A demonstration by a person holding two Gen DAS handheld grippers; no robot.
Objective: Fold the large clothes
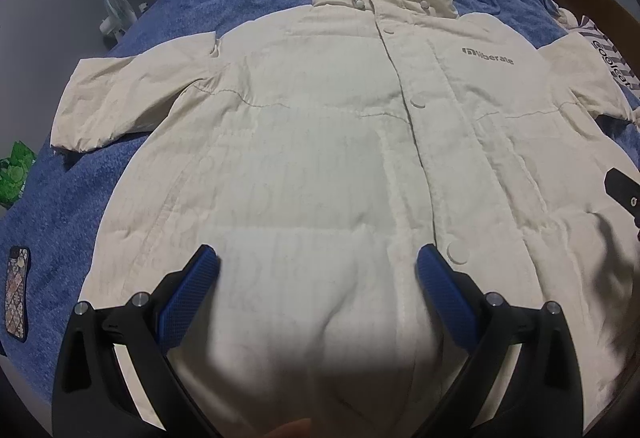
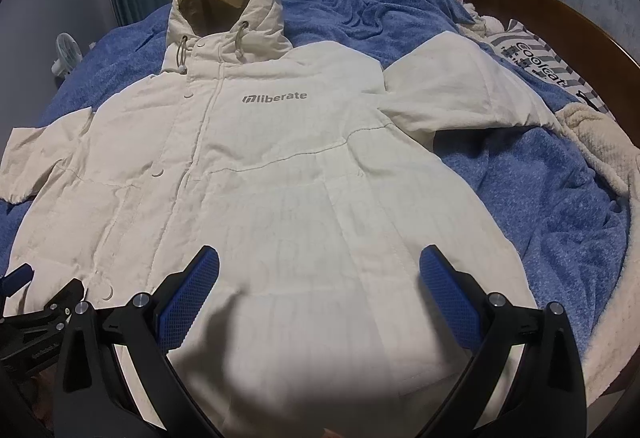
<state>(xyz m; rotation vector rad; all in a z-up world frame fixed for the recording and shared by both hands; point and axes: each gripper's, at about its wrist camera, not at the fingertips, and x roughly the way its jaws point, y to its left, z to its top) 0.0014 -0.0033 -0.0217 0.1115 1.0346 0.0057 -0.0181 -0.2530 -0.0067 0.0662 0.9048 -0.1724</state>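
Note:
A large cream hooded jacket (image 1: pixel 320 142) lies flat, front up, on a blue blanket (image 1: pixel 192 10), with its hood at the far end and both short sleeves spread out. Grey "liberate" lettering marks its chest. My left gripper (image 1: pixel 318 262) hovers open over the jacket's lower front, left of the snap placket, holding nothing. In the right wrist view the same jacket (image 2: pixel 260 174) fills the frame and my right gripper (image 2: pixel 320 262) stands open over its lower right panel. The left gripper (image 2: pixel 36 302) shows at that view's lower left edge.
A phone (image 1: pixel 17 292) in a patterned case lies on the blanket at the left. A small white fan (image 1: pixel 116 14) stands beyond the bed. A striped "Coolcat" cloth (image 2: pixel 544 66) and a cream fleece (image 2: pixel 600 150) lie at the right by the wooden bed frame (image 2: pixel 560 14).

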